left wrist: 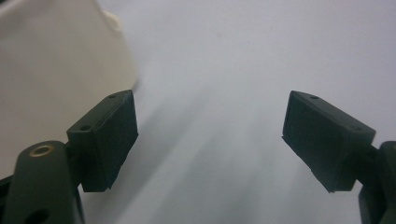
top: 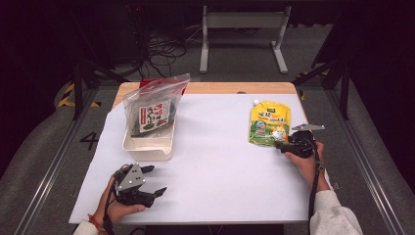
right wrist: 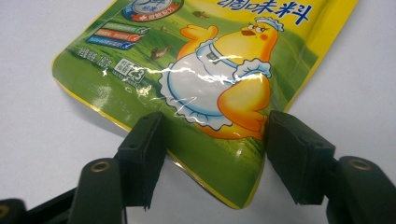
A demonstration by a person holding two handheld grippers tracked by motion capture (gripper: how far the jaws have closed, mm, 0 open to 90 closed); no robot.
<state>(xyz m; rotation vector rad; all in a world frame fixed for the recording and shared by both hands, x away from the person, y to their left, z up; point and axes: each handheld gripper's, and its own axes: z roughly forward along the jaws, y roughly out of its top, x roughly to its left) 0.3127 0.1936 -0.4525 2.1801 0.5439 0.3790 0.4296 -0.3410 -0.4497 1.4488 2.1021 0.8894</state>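
Note:
A yellow and green seasoning pouch [top: 269,123] with a cartoon chick lies flat on the white sheet at the right. My right gripper [top: 284,145] is at its near edge. In the right gripper view the pouch's lower corner [right wrist: 210,79] lies between the jaws of that gripper [right wrist: 215,144], which stand open on either side without pressing it. My left gripper [top: 155,179] rests near the front left, open and holding nothing. In the left gripper view its jaws [left wrist: 210,126] are spread wide over bare sheet.
A cream tray [top: 147,149] stands at the left, holding a clear zip bag [top: 151,110] with a dark snack packet inside. The tray's wall [left wrist: 56,56] is just left of my left gripper. The white sheet [top: 215,171] covers most of the wooden table.

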